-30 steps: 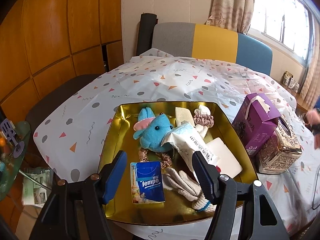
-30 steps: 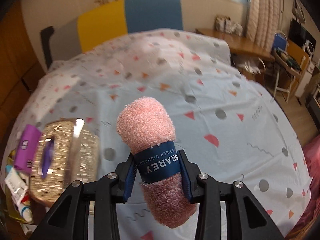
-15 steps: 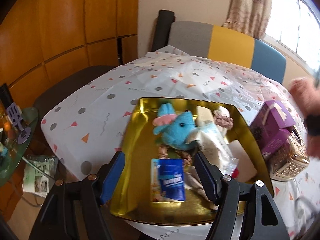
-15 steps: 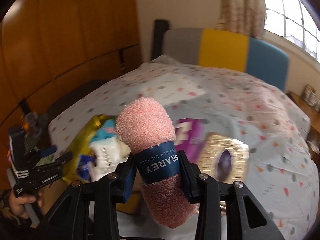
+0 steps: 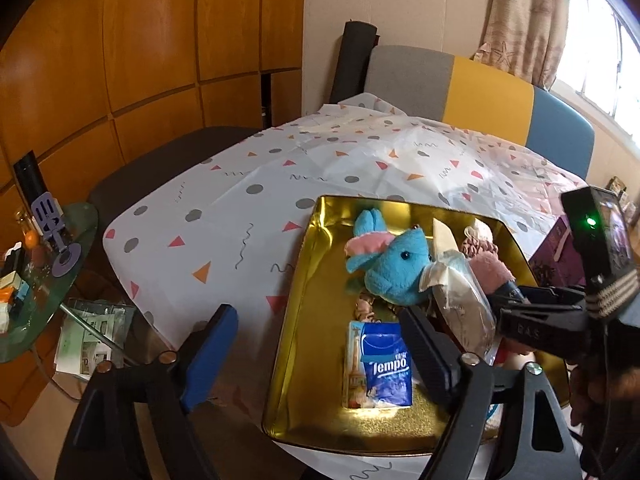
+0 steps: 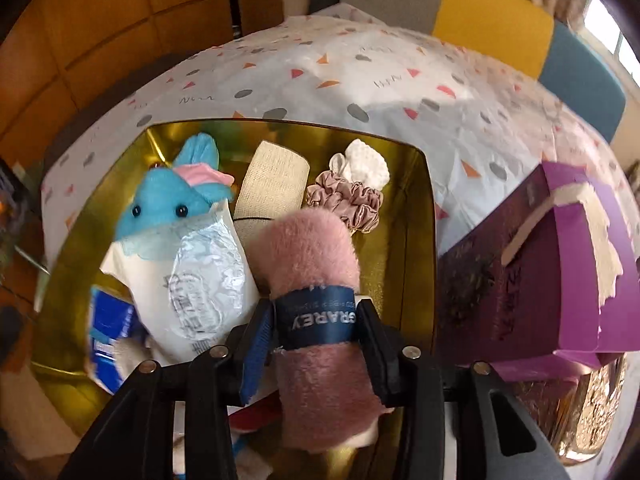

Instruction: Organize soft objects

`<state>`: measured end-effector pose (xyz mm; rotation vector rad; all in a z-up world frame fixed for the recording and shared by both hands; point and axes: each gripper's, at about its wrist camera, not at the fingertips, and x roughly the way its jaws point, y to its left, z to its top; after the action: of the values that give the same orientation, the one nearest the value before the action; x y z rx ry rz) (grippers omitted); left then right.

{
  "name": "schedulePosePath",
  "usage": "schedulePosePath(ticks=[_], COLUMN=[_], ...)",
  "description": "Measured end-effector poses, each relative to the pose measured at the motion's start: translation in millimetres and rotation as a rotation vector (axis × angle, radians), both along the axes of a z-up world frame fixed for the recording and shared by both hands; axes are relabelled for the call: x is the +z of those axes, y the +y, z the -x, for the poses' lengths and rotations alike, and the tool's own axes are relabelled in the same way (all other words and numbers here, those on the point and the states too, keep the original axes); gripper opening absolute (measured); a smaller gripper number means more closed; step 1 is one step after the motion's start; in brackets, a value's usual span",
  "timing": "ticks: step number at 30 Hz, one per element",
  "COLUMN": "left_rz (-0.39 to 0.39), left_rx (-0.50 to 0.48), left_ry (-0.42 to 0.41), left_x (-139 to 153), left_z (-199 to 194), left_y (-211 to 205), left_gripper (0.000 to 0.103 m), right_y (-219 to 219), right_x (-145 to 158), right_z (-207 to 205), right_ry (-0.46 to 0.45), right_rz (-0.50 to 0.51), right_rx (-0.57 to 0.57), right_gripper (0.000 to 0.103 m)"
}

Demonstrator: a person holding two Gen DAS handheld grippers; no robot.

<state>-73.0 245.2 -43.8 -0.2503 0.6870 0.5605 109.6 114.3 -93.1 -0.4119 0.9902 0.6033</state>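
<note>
My right gripper (image 6: 316, 344) is shut on a rolled pink towel (image 6: 312, 252) with a blue paper band, held just above the gold tray (image 6: 416, 216). The towel (image 5: 490, 270) and right gripper (image 5: 520, 300) also show in the left wrist view, over the tray (image 5: 304, 292). In the tray lie a blue plush toy (image 6: 172, 204), a white wipes pack (image 6: 196, 284), a beige bandage roll (image 6: 272, 180), a pink scrunchie (image 6: 346, 198), a white knit piece (image 6: 366, 164) and a blue Tempo tissue pack (image 5: 384, 364). My left gripper (image 5: 316, 356) is open and empty at the tray's near left edge.
A purple tissue box (image 6: 560, 264) stands right of the tray with a glittery gold box (image 6: 592, 408) beside it. The table wears a patterned white cloth (image 5: 320, 168). A multicoloured chair (image 5: 472, 100) stands behind. A glass side table (image 5: 40, 272) with clutter sits far left.
My right gripper swung left with the pink towel from over the bare tablecloth to just above the gold tray. My left gripper drifted left, still open.
</note>
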Motion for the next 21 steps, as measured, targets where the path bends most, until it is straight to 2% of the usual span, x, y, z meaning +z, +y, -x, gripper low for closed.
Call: schedulePosePath(ticks=[3,4,5,9,12,17,21], left_rz=[-0.009,-0.018,-0.023,-0.029,-0.038,-0.048,-0.055], left_rx=[-0.004,-0.004,-0.005,-0.015,-0.019,-0.037,-0.059], left_ry=[-0.008,-0.009,-0.009,-0.021,-0.031,-0.043,-0.053], left_x=[3.2,4.6,5.6,10.0,13.4,18.2,21.0], left_z=[0.8,0.9,0.4,1.2,2.9,4.5,4.5], left_y=[-4.1,-6.5,-8.3,-17.4,-27.1,-42.8,-53.3], left_gripper=[0.091,0.094,0.095,0.099,0.102,0.103,0.103], right_y=[-11.0,-14.0,-17.9,-34.2,-47.6,-74.7,-94.2], right_x=[11.6,17.2,23.4,46.8,60.8,70.8,74.1], right_z=[8.4,12.8,16.3,37.6,51.2,74.0,86.2], right_ry=[-0.034,-0.054,-0.076,-0.173,-0.212,-0.299,-0.317], right_rz=[-0.046,-0.063,-0.078,-0.139,-0.176,-0.213,-0.218], right_rx=[0.004,0.001,-0.004,-0.027,-0.072,-0.166,-0.217], right_gripper=[0.052,0.061,0.066,0.068,0.068,0.069,0.069])
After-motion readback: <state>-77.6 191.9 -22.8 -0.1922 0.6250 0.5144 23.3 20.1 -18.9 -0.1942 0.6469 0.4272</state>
